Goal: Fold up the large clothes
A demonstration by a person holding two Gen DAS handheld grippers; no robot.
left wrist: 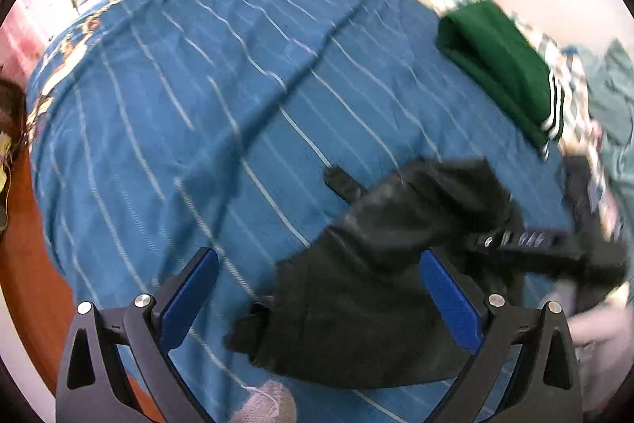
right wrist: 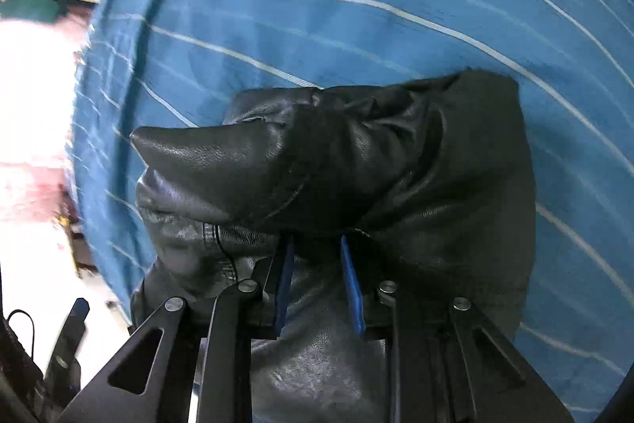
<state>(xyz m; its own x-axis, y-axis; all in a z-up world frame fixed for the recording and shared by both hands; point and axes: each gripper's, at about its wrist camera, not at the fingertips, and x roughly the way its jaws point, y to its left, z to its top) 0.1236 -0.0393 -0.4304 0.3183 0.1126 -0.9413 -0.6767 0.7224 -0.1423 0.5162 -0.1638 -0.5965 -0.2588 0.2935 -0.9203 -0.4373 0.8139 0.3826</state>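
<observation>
Now the right gripper is pointing down into a black leather garment, and its blue pads are standing close together with a fold of the leather between them; the pads seem to be pressing on this fold, so I am judging it as a grip. The garment is lying bunched on the blue striped bed cover, near the cover's front edge. In the left wrist view the left gripper is hovering over the same garment with its jaws wide apart, touching nothing. A green folded cloth is sitting far back, by the right edge of the cover.

The step in hand seems to be picking the garment up to spread it. Next, the left gripper probably needs to be closing on another edge of the leather, so that both hands can be pulling it flat before folding.
</observation>
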